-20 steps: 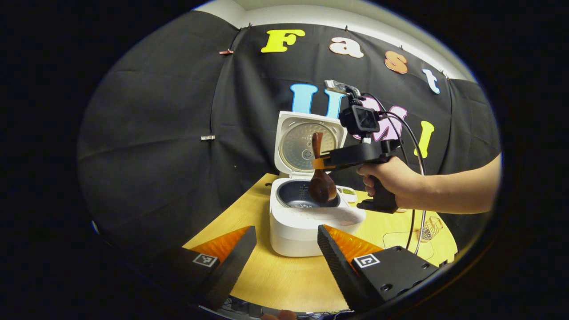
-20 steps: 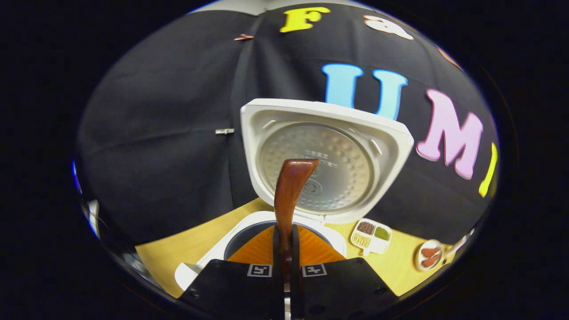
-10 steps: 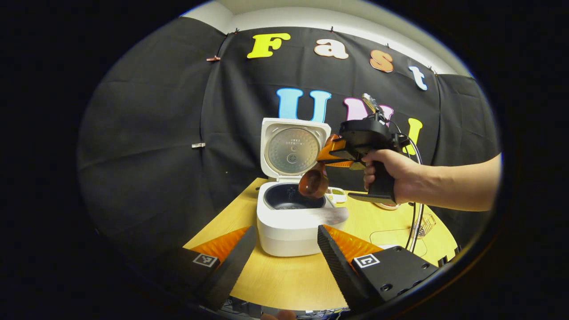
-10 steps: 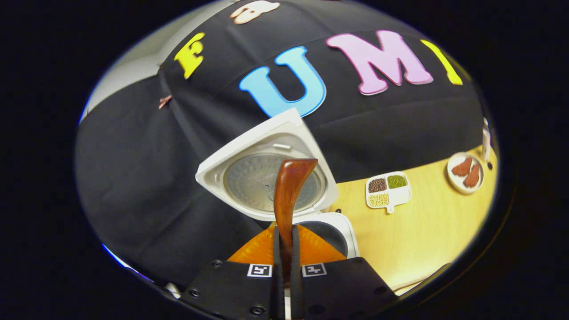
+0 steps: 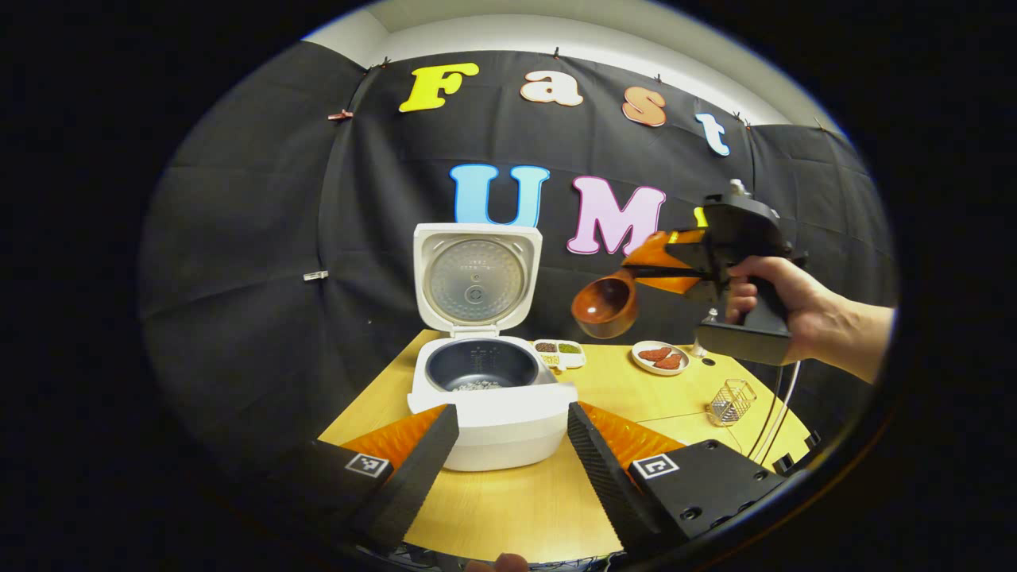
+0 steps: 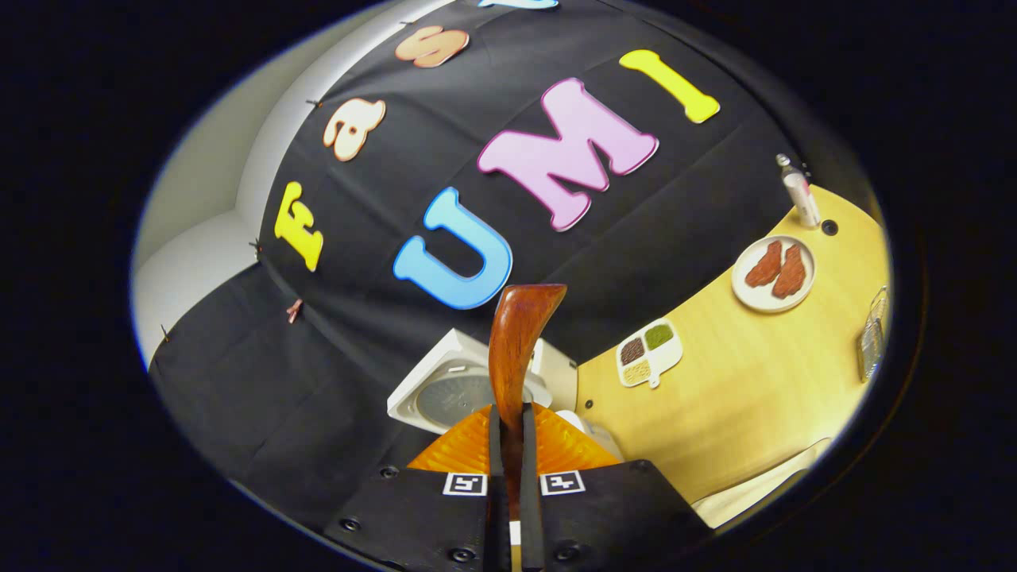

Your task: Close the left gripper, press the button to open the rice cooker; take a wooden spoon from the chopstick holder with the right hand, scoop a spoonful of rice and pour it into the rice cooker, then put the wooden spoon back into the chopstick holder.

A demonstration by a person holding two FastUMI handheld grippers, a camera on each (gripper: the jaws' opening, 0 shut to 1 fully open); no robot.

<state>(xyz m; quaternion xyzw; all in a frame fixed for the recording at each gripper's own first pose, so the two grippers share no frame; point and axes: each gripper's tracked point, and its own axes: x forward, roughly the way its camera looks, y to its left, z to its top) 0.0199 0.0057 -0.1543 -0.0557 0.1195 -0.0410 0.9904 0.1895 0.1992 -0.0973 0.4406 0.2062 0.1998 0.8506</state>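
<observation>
The white rice cooker (image 5: 485, 401) stands open on the wooden table, lid (image 5: 475, 274) upright, with some rice (image 5: 477, 386) in its dark pot. My left gripper (image 5: 508, 445) is open just in front of the cooker, nothing between its fingers. My right gripper (image 5: 639, 270) is held by a hand up to the right of the cooker, shut on the wooden spoon (image 5: 605, 306), whose empty bowl faces me. In the right gripper view the spoon handle (image 6: 516, 342) rises from my shut right gripper (image 6: 508, 445), with the cooker lid (image 6: 465, 393) below it.
A wire chopstick holder (image 5: 731, 401) stands at the table's right edge. A divided dish of grains (image 5: 558, 352) and a small plate of red pieces (image 5: 661, 357) lie behind the cooker. A slim bottle (image 6: 797, 189) stands by the wall. The right gripper's cable (image 5: 775, 417) hangs over the table's right side.
The right gripper has lifted the spoon out of the cooker and carried it up and to the right, turning it so the bowl lies sideways. The left gripper has drawn back slightly.
</observation>
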